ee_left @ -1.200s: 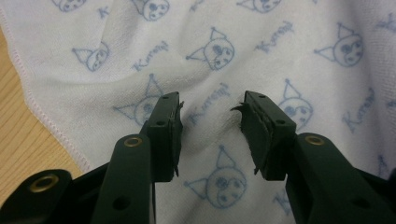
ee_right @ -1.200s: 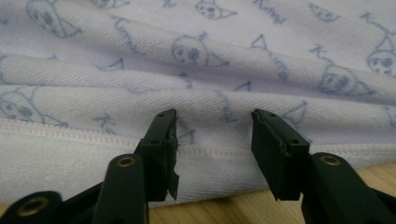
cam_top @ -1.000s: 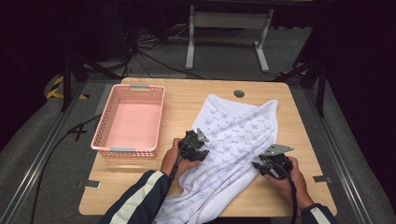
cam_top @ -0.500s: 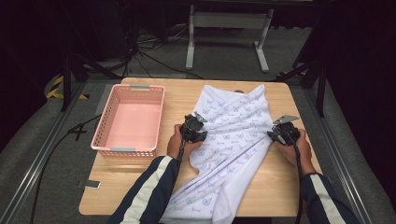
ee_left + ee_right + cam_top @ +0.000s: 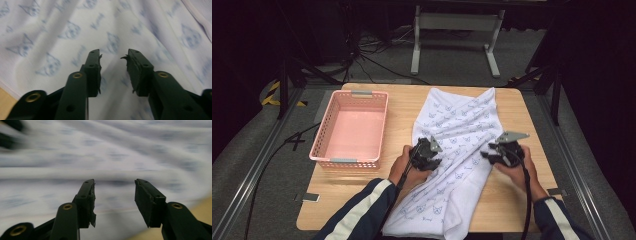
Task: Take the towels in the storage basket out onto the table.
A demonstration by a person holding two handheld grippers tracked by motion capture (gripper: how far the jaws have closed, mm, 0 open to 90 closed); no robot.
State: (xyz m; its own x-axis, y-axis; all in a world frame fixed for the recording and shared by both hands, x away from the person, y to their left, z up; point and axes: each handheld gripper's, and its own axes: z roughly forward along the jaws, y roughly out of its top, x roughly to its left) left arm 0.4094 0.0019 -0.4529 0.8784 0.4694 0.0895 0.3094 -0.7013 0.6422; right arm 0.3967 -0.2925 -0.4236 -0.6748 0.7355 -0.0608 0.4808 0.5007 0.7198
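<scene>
The left claw (image 5: 113, 62) stands parted just above a white cotton cloth printed with small blue cat faces (image 5: 62, 32), its jaws having just been closing with nothing pinched between them. The right claw (image 5: 113, 195), jaws apart and just opened wider, hovers at the cloth's right edge, also empty.

In the high view the cloth (image 5: 462, 130) lies as a long, loosely gathered strip down the middle of the wooden counter (image 5: 522, 115), its lower end hanging over the near edge. A pink plastic basket (image 5: 349, 160) sits empty at centre left. Folding looks only begun; the cloth seems still to need tidying and basketing.
</scene>
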